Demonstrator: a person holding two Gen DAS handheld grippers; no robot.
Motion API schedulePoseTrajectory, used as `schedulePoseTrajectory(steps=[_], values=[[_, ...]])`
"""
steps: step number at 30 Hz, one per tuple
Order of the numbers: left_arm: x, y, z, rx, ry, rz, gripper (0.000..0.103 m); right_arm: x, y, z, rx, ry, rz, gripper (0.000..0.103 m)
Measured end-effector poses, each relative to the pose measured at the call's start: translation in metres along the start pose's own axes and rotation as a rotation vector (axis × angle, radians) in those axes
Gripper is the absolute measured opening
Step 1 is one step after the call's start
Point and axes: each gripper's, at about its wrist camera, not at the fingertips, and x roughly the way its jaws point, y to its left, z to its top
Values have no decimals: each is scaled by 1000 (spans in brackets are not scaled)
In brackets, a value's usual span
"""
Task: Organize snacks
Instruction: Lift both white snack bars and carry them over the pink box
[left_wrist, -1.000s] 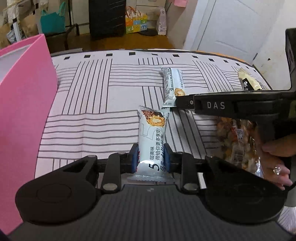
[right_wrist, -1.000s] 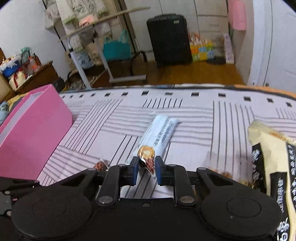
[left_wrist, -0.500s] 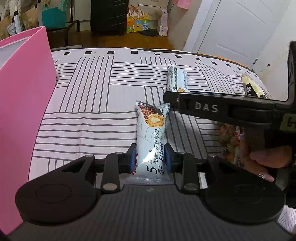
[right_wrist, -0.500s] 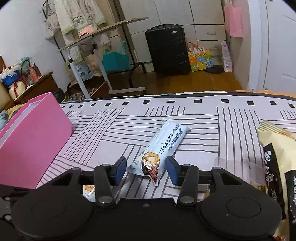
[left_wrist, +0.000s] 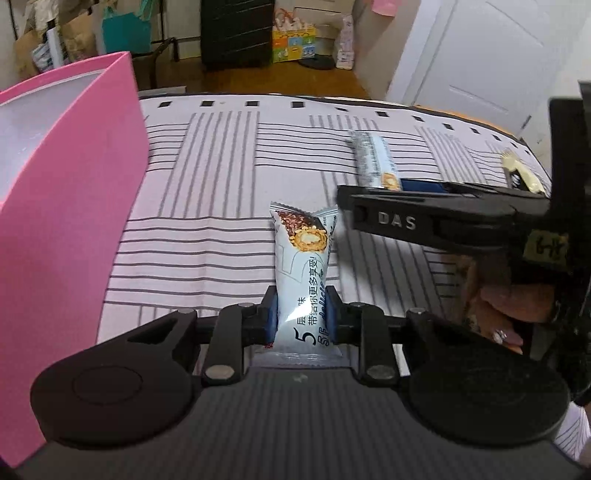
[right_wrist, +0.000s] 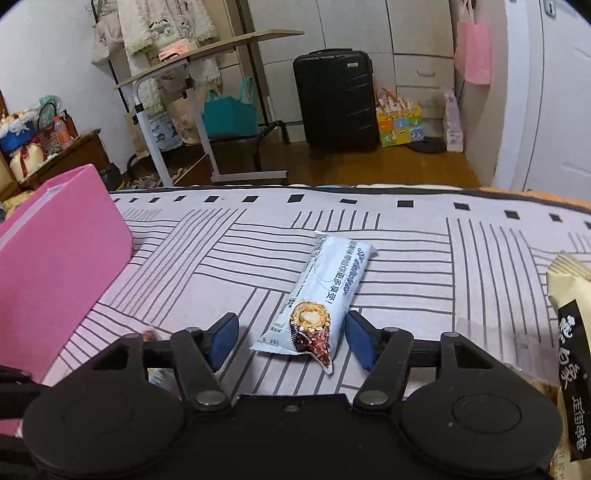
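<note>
My left gripper (left_wrist: 302, 314) is shut on the near end of a pale blue snack bar (left_wrist: 304, 266), which points away over the striped cloth. A second pale blue snack bar (right_wrist: 325, 295) lies flat on the cloth; it also shows in the left wrist view (left_wrist: 373, 162). My right gripper (right_wrist: 291, 338) is open, its blue pads either side of that bar's near end without touching it. The right gripper shows from the side in the left wrist view (left_wrist: 369, 199). A pink box (left_wrist: 62, 206) stands open at the left, also in the right wrist view (right_wrist: 55, 254).
A beige noodle packet (right_wrist: 570, 332) lies at the right edge, with a clear bag of mixed snacks (left_wrist: 469, 280) under the right hand. The striped cloth (left_wrist: 207, 184) ends at a far edge; beyond are a black suitcase (right_wrist: 336, 103) and a folding table (right_wrist: 207, 48).
My right gripper has opened and let go of the second snack bar, which now lies on the cloth. My left gripper stays shut on its bar and has shifted slightly right.
</note>
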Motion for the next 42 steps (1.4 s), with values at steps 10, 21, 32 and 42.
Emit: schedulePoseTrajectory(steps=[10,21,32,42], values=[[-4,7,1,-29,6,31,24,-13,0,1,5,20,-70,38],[-36,3,-1,-30,-12,27,24,-51,11,-13,8,117,-64,38],[-91,-7,-22,0,-19,15,24,-126,23,-34,13,138,-63,38],[-140,-5,-63,-3,31,-37,24,-195,66,-66,-10,157,8,38]])
